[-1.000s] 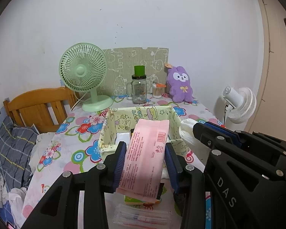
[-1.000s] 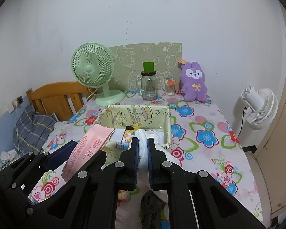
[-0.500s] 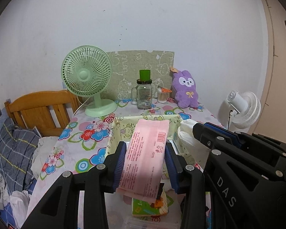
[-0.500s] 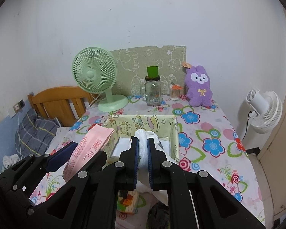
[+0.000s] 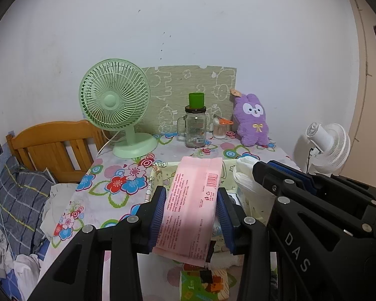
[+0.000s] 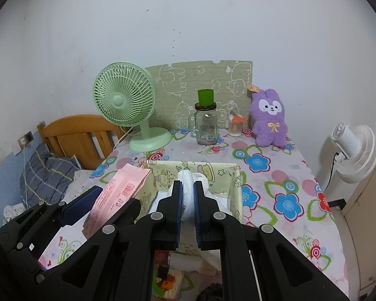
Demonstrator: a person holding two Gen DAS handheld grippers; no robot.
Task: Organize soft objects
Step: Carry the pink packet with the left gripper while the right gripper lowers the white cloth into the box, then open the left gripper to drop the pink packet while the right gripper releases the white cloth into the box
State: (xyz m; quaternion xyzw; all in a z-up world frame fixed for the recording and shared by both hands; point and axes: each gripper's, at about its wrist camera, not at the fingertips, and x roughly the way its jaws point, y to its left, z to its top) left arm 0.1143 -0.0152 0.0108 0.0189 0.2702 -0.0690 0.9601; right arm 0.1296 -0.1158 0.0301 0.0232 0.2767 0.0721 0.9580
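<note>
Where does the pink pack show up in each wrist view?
Left wrist: the pink pack sits centre-low, clamped in the left gripper.
Right wrist: pink pack at lower left, tilted, beside the storage box.
Shared landmark: the green fan at the table's back left.

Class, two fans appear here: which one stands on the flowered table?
The green fan, beside the glass jar; the white fan stands off the table's right edge.
</note>
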